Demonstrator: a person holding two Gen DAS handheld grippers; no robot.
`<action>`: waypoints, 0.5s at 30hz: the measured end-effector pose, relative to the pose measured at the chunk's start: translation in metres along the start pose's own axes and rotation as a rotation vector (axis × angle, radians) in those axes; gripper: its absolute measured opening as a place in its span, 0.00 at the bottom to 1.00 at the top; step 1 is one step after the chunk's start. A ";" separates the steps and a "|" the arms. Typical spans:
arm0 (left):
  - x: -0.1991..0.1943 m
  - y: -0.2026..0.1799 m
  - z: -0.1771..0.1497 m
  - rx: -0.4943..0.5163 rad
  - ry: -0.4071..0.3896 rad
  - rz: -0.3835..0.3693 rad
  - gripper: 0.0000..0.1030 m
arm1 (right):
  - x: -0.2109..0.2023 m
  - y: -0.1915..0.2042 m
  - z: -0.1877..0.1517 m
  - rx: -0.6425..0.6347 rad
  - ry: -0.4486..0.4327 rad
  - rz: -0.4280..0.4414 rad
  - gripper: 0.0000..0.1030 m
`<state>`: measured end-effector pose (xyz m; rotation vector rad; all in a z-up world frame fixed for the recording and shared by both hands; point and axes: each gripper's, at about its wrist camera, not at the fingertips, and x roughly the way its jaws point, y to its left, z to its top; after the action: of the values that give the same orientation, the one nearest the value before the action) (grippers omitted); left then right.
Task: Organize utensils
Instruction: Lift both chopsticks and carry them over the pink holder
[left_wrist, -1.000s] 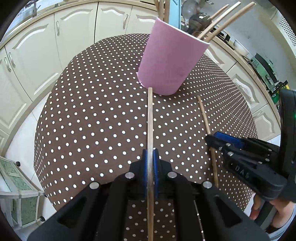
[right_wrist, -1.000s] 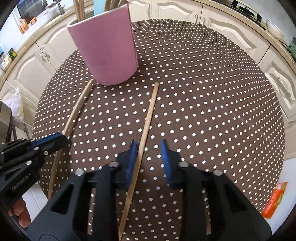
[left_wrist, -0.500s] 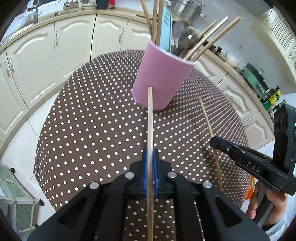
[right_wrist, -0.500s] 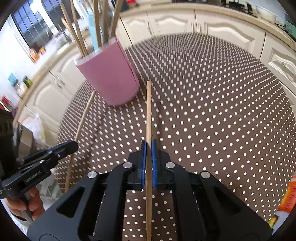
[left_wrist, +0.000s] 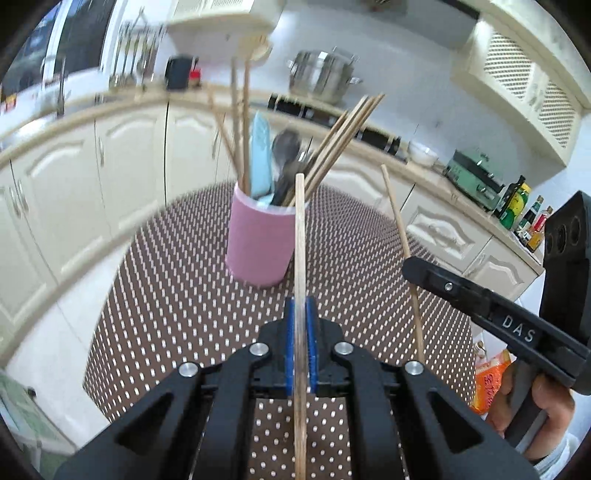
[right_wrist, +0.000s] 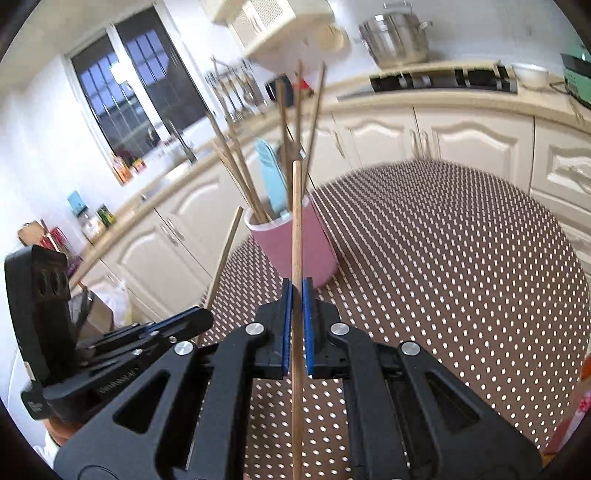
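1. Both chopsticks are now lifted off the dotted table (left_wrist: 166, 288).
2. Left gripper (left_wrist: 300, 314) clamps one chopstick (left_wrist: 300, 229), frame centre; right gripper (right_wrist: 294, 306) clamps another chopstick (right_wrist: 296, 221).
3. Pink cup (left_wrist: 256, 243), centre, holds chopsticks, a blue spatula (left_wrist: 259, 155) and a dark spoon (left_wrist: 286, 147).

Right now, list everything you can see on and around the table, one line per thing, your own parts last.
Holder cup: one, pink, upright on the table.
Sticks in the cup: several, wooden, leaning out of the rim.
Spatula: one, light blue, in the cup.
Spoon: dark, blurred, in the cup; count unclear.
Table: one, brown cloth with white dots.
Pot: one, steel, on the far counter.
Cabinets: cream, along the counter.
Bottles: several, on the counter at right.
Left chopstick: one, wooden, in the left gripper, shut.
Right chopstick: one, wooden, in the right gripper, shut.
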<state>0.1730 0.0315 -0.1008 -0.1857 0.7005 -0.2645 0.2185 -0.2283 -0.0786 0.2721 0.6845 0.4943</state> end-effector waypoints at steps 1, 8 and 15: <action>-0.005 -0.003 0.002 0.014 -0.036 -0.008 0.06 | -0.007 0.001 0.002 0.000 -0.026 0.012 0.06; -0.031 -0.015 0.024 0.072 -0.260 -0.025 0.06 | -0.029 0.037 0.009 -0.113 -0.227 -0.034 0.06; -0.052 -0.025 0.054 0.083 -0.498 -0.068 0.06 | -0.013 0.071 0.028 -0.174 -0.371 -0.029 0.06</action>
<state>0.1662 0.0280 -0.0226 -0.1873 0.1892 -0.2972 0.2039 -0.1772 -0.0226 0.1829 0.2822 0.4575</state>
